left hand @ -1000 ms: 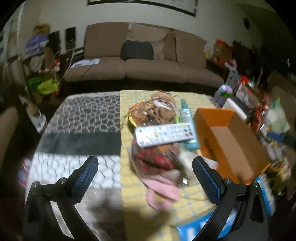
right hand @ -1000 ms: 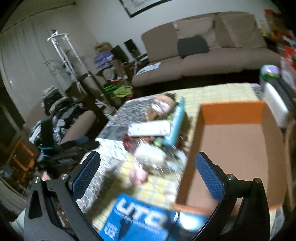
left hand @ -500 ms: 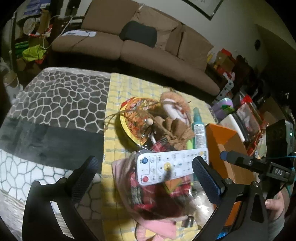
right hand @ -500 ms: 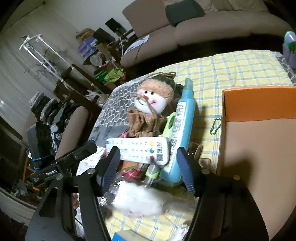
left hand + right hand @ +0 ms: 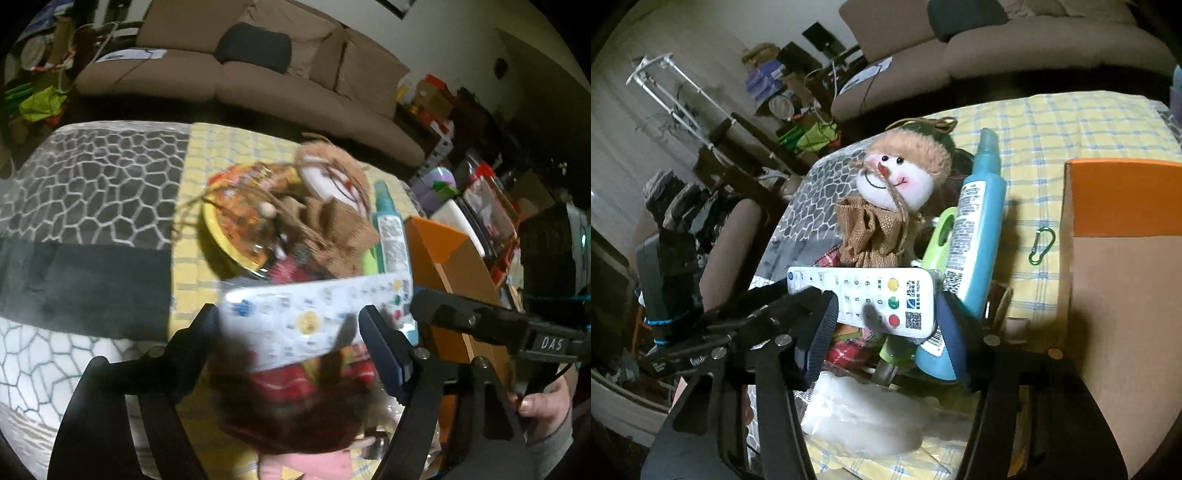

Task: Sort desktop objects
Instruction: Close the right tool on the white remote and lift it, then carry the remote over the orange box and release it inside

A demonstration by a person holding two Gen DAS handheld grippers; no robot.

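Both left tool (image 5: 288, 317) and right tool (image 5: 886, 306), closing, straddle remote (image 5: 849, 284) unclamped (carabiner (image 5: 1042, 245): right-view only).

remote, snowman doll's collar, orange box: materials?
Remote: hard white plastic, looks smooth, with coloured buttons that seem rubbery.
Snowman doll collar: coarse open-weave tan cloth, likely burlap; the face looks like soft white fleece.
Orange box: cardboard, matte; plain brown inside, orange on the upper wall.

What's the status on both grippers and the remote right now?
Left gripper and right gripper closing around white remote, grip unconfirmed. Remote atop clutter pile; blue bottle alongside.
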